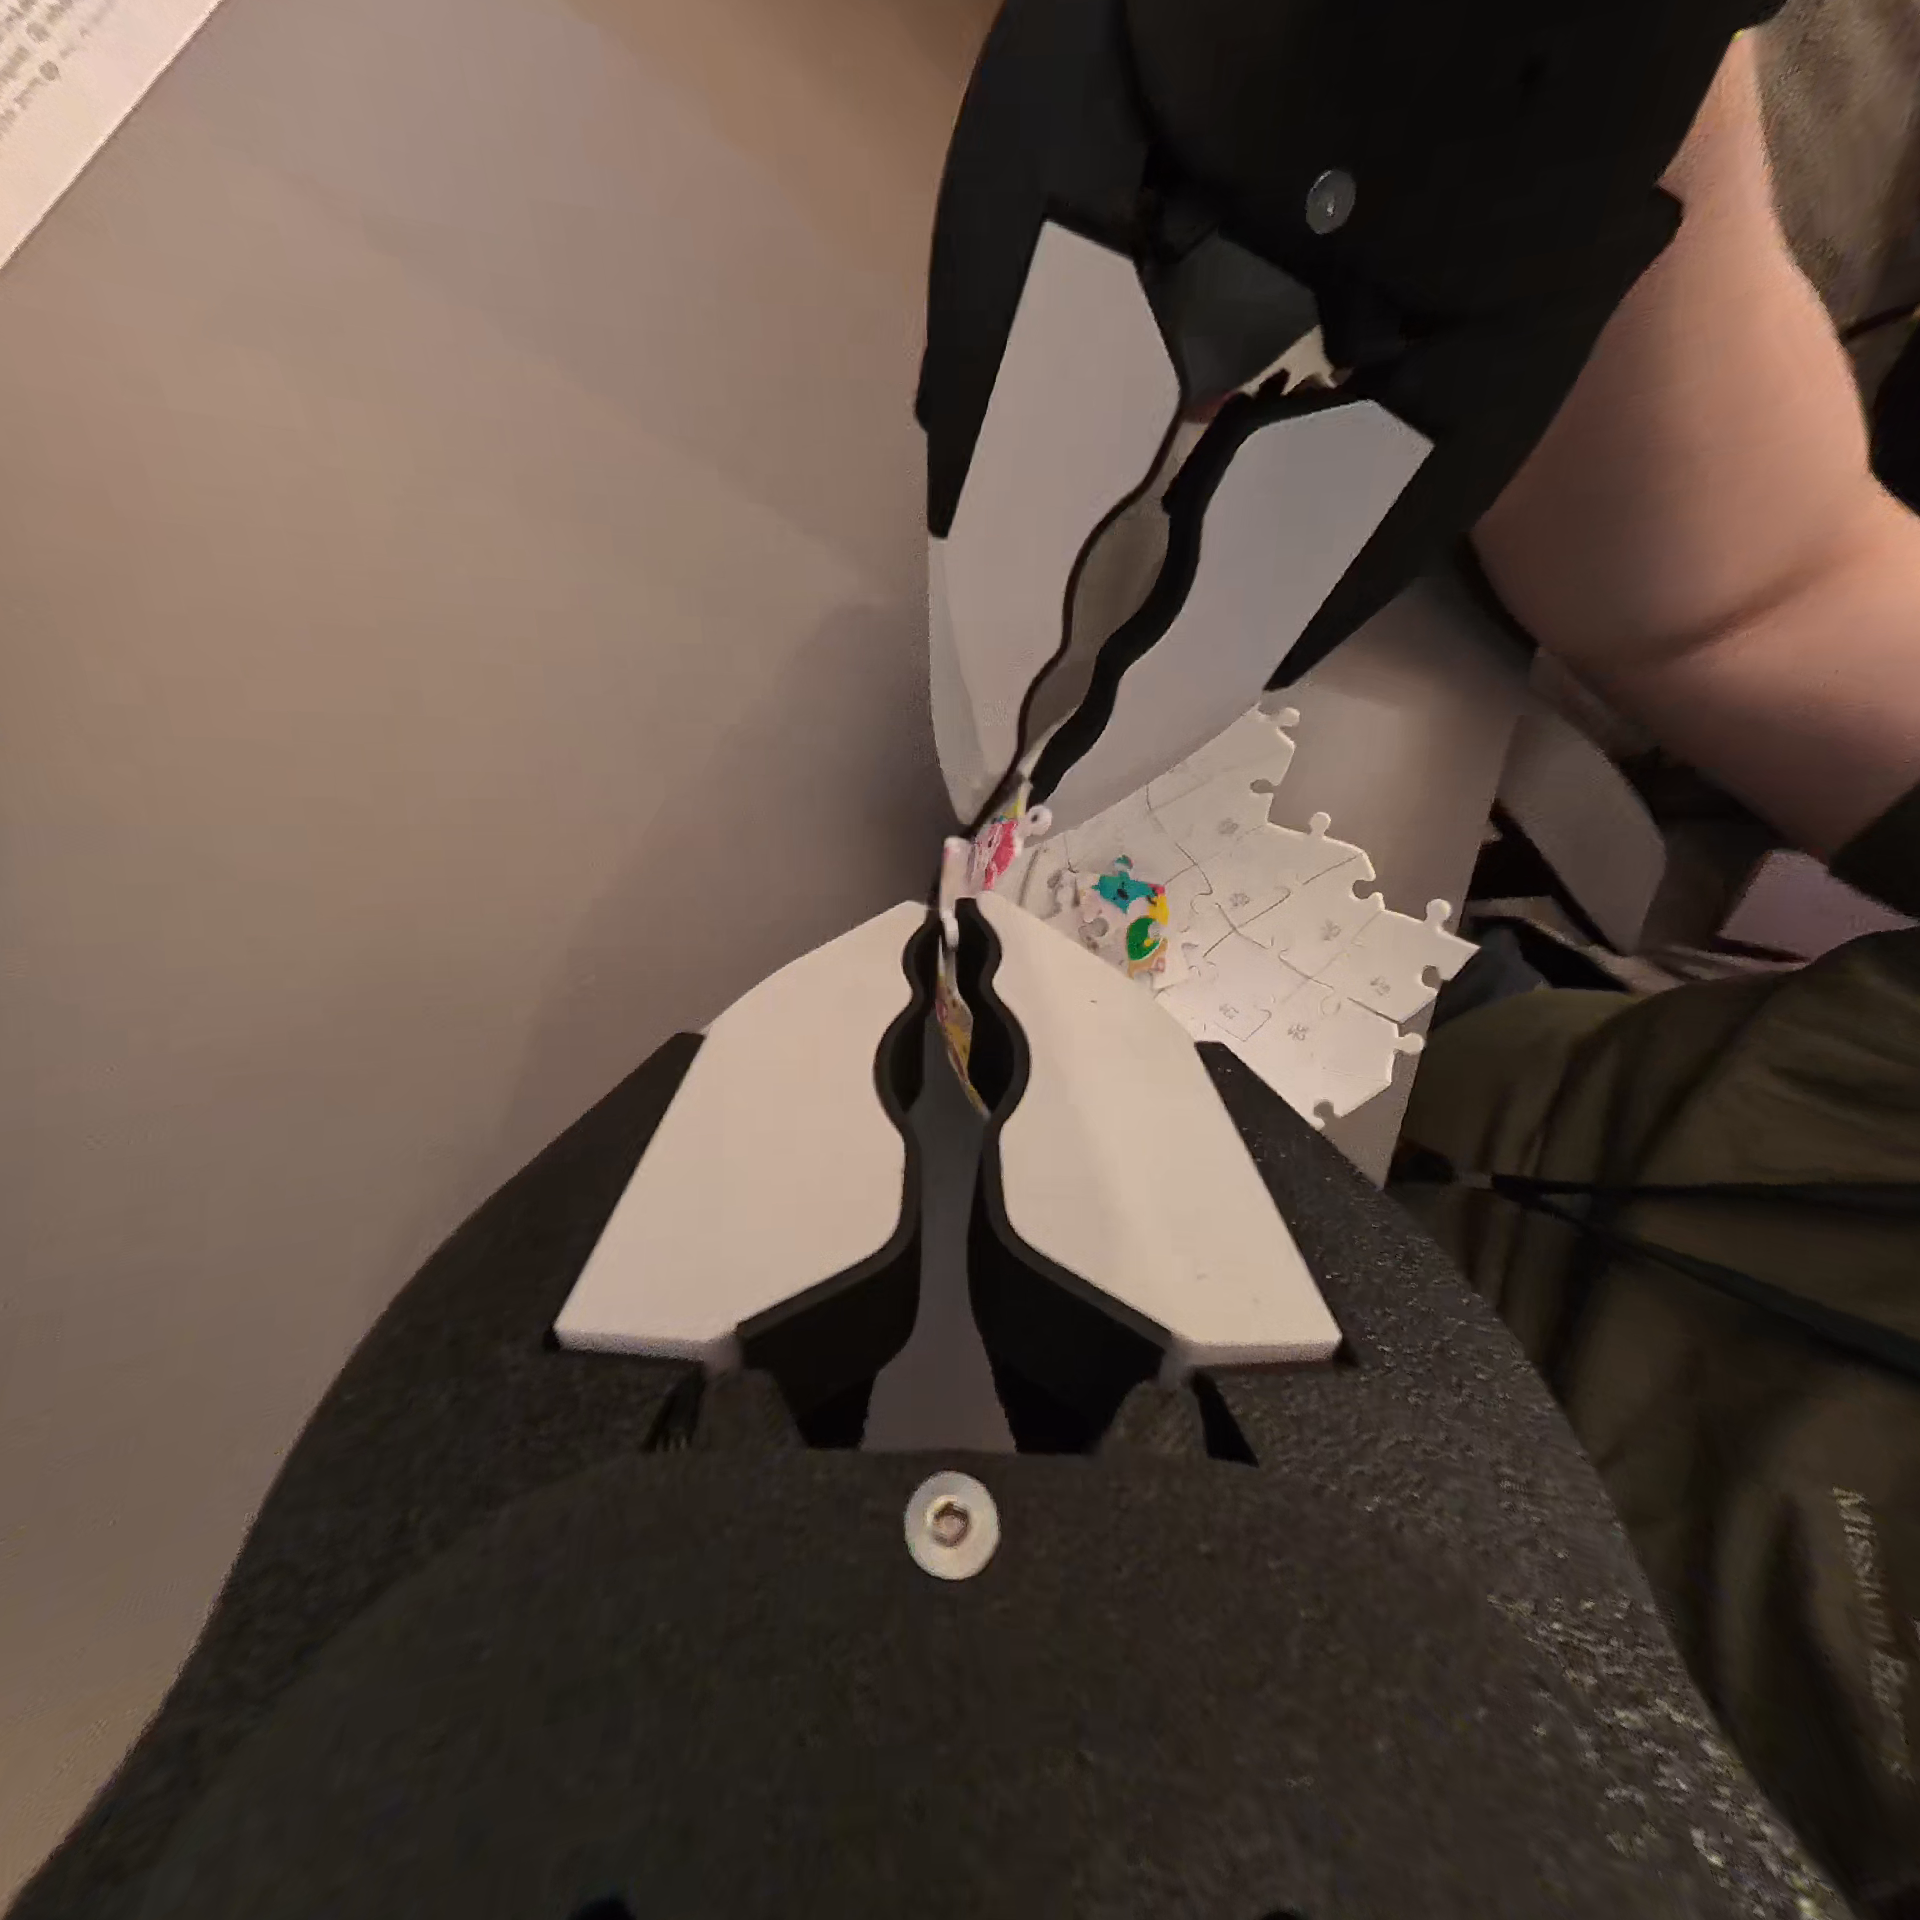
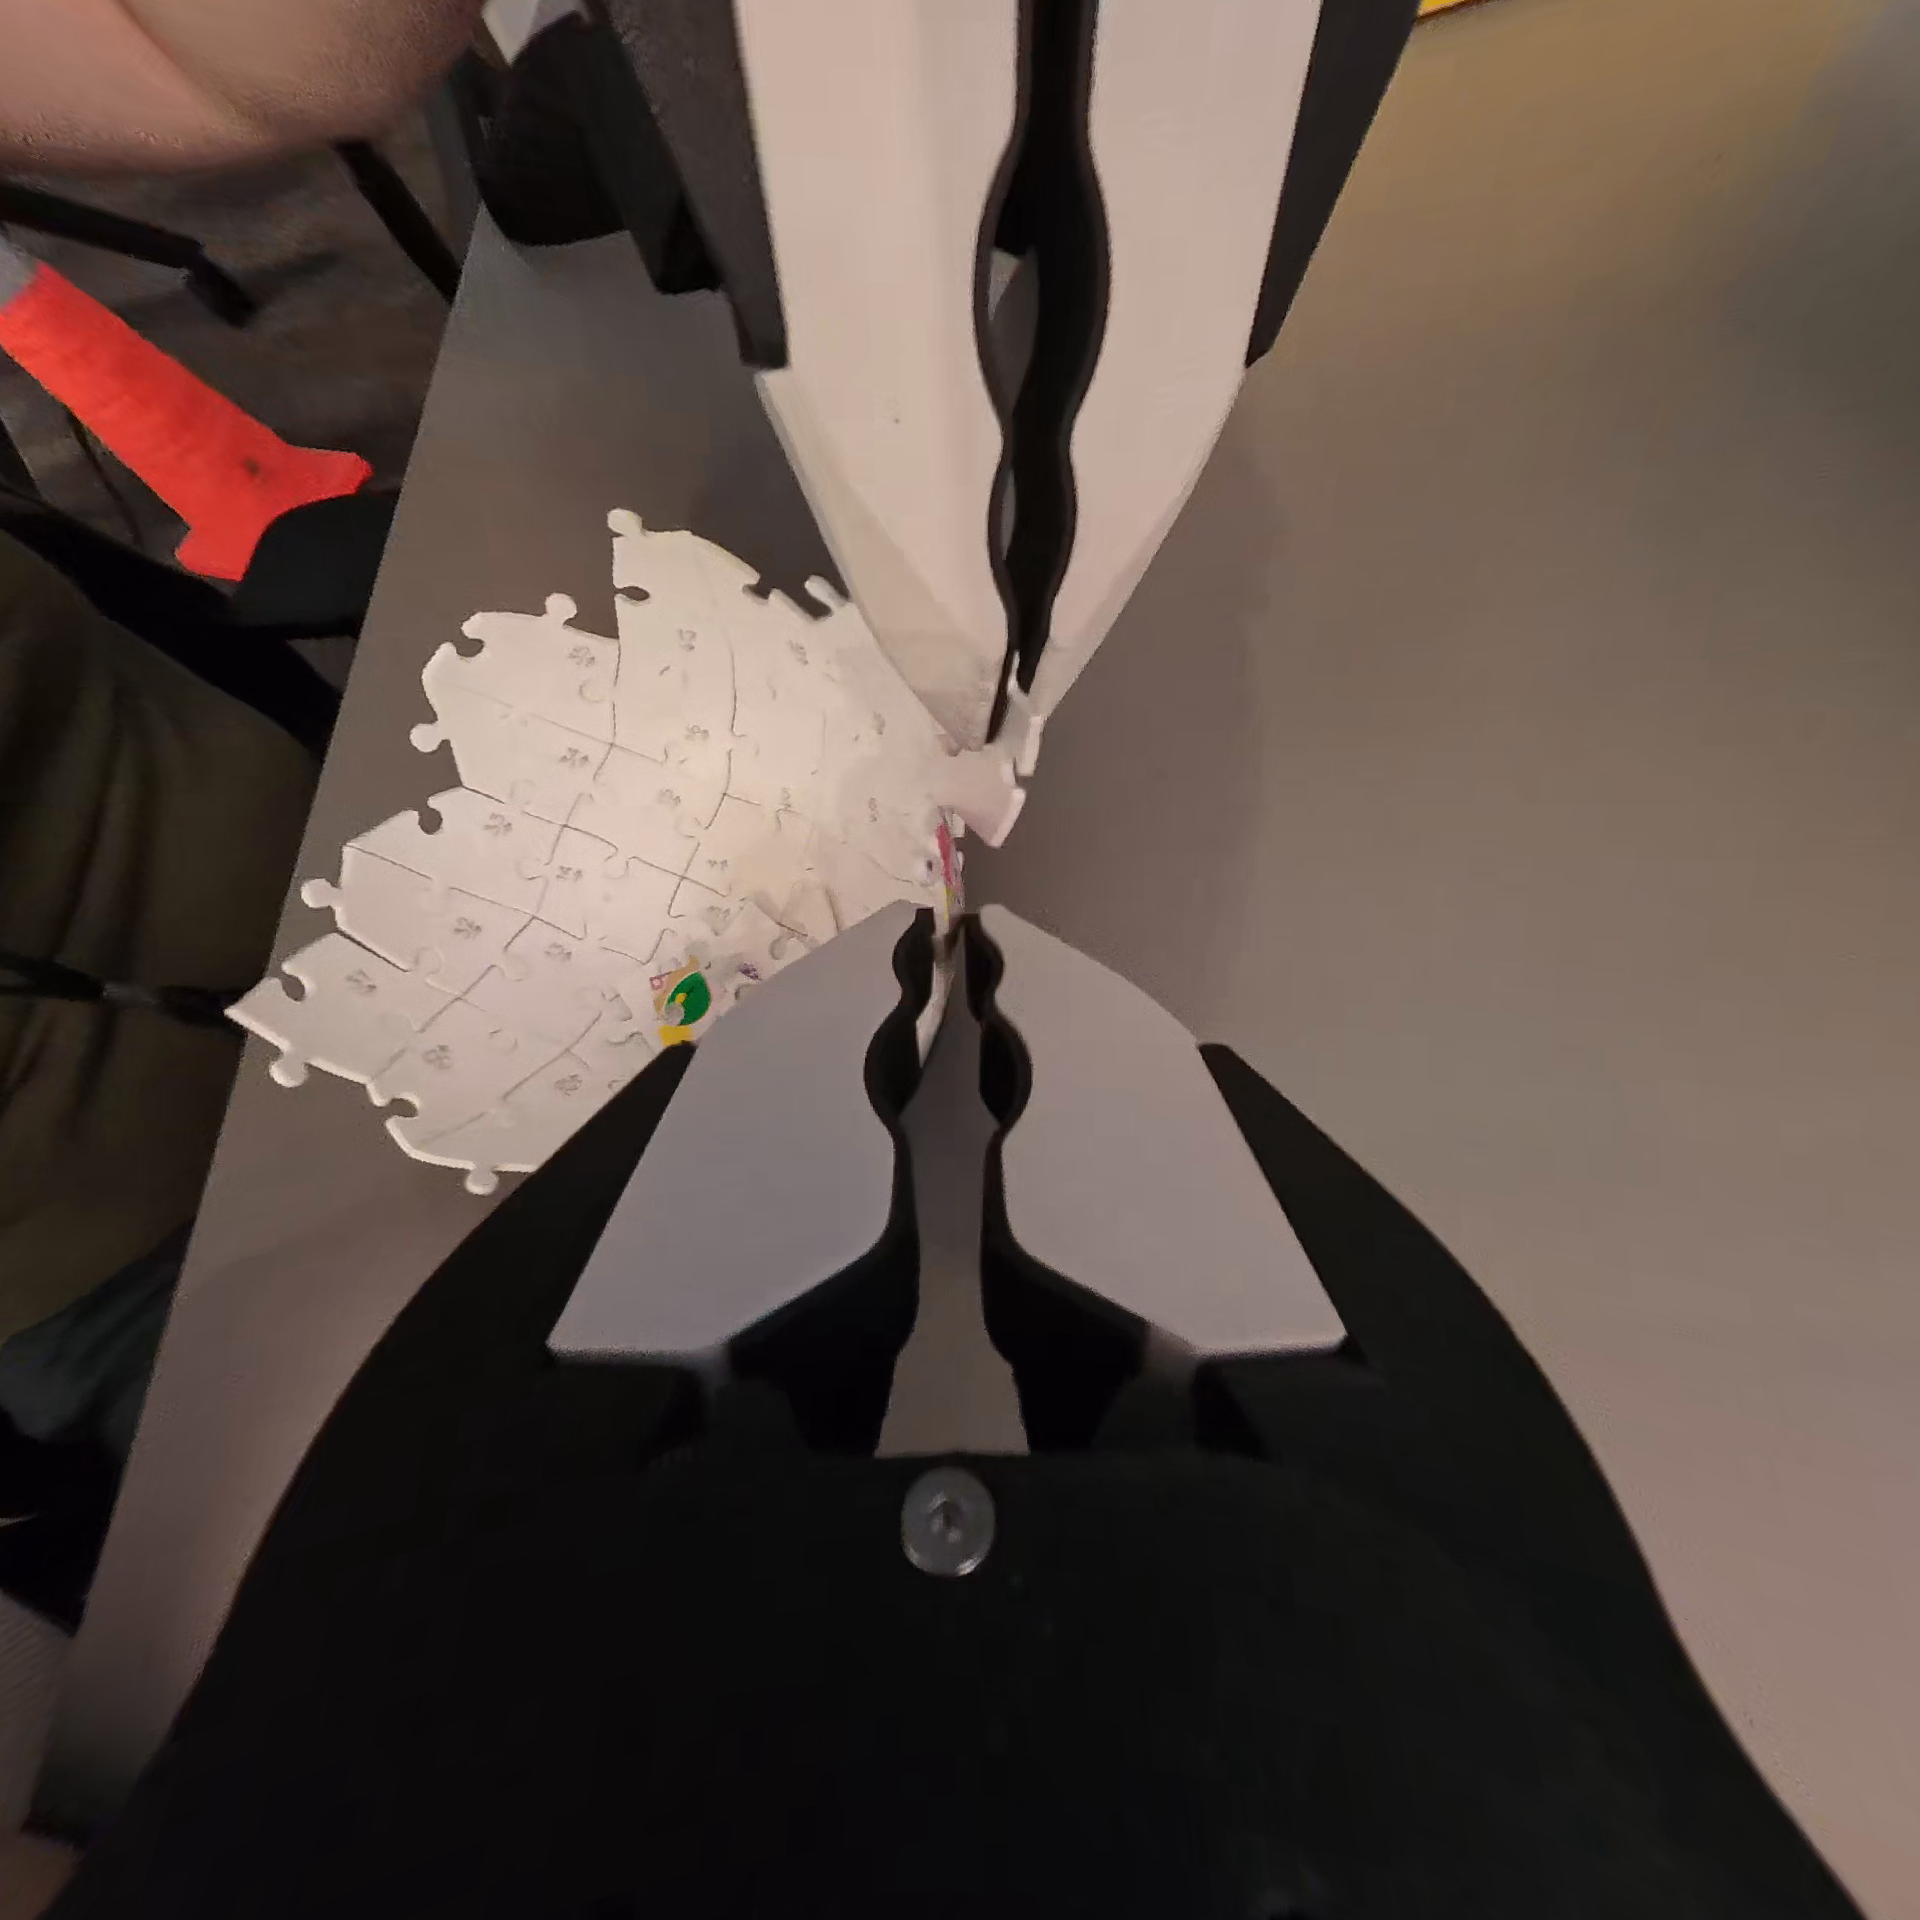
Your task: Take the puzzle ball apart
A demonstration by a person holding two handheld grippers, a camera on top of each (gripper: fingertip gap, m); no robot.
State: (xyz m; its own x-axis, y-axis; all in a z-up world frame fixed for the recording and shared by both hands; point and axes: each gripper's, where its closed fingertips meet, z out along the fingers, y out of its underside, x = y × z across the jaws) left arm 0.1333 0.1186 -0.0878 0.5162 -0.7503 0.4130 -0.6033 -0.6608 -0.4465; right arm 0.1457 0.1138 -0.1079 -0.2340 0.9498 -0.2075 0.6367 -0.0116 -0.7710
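Note:
The puzzle ball is an open curved shell of joined pieces [image 1: 1288, 935], white inside with coloured print on its outer face, lying on the grey table [image 1: 416, 623]. It also shows in the right wrist view [image 2: 623, 831]. My left gripper [image 1: 951, 925] is shut on a piece at the shell's rim. My right gripper [image 2: 943, 920] is shut on the rim right beside it. The two grippers face each other tip to tip. The right gripper [image 1: 997, 821] shows at the top of the left wrist view, and the left gripper [image 2: 1013, 691] at the top of the right wrist view, pinching a white edge piece [image 2: 992, 795].
A person's bare arm [image 1: 1714, 582] and olive jacket [image 1: 1662, 1299] are close behind the shell at the table edge. A red-orange object [image 2: 156, 416] lies beyond the edge of the table [image 2: 1455, 727]. A white sheet [image 1: 62, 94] lies at the far corner. Less than 4 cm separates the two grippers' tips.

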